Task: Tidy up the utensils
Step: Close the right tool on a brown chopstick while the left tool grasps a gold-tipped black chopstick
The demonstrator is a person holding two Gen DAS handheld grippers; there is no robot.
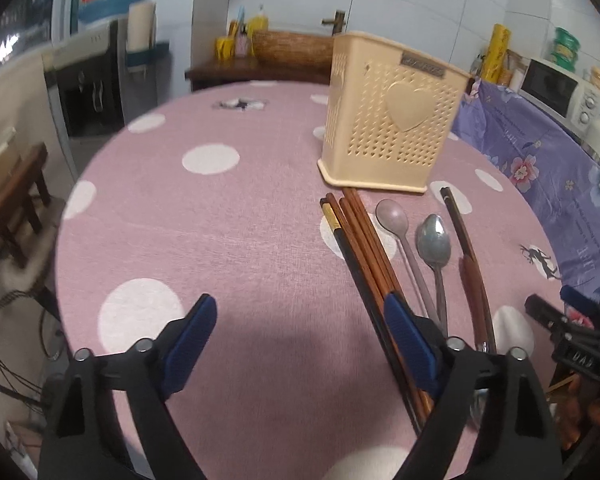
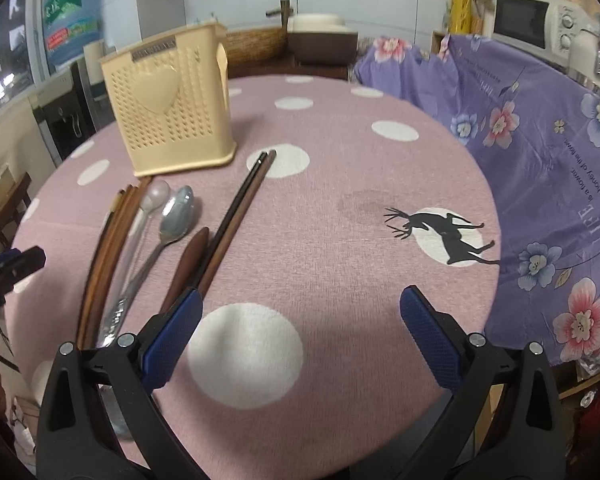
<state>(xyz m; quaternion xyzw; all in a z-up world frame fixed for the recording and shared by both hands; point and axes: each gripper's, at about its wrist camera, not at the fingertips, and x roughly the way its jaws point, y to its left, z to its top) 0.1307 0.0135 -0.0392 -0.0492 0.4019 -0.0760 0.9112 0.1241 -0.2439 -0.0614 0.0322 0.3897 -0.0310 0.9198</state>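
My left gripper (image 1: 300,332) hangs wide open over the pink dotted tablecloth (image 1: 240,240) at the bottom of the left wrist view, nothing between its blue pads. My right gripper (image 2: 300,332) is spread just as wide and empty at the bottom of the right wrist view, above a large white dot.

Just past my left claw's right finger, in the lower right of that frame, the utensils lie side by side: a bundle of brown chopsticks (image 1: 364,248), a pale pink spoon (image 1: 396,224), a metal spoon (image 1: 434,240) and a dark wooden utensil (image 1: 470,264). Beyond their tips, right of centre, stands the cream perforated utensil holder (image 1: 392,120) with a heart on its side, upright. In the right wrist view a separate chopstick pair (image 2: 236,216) runs from my left finger toward the holder (image 2: 168,112) at upper left.
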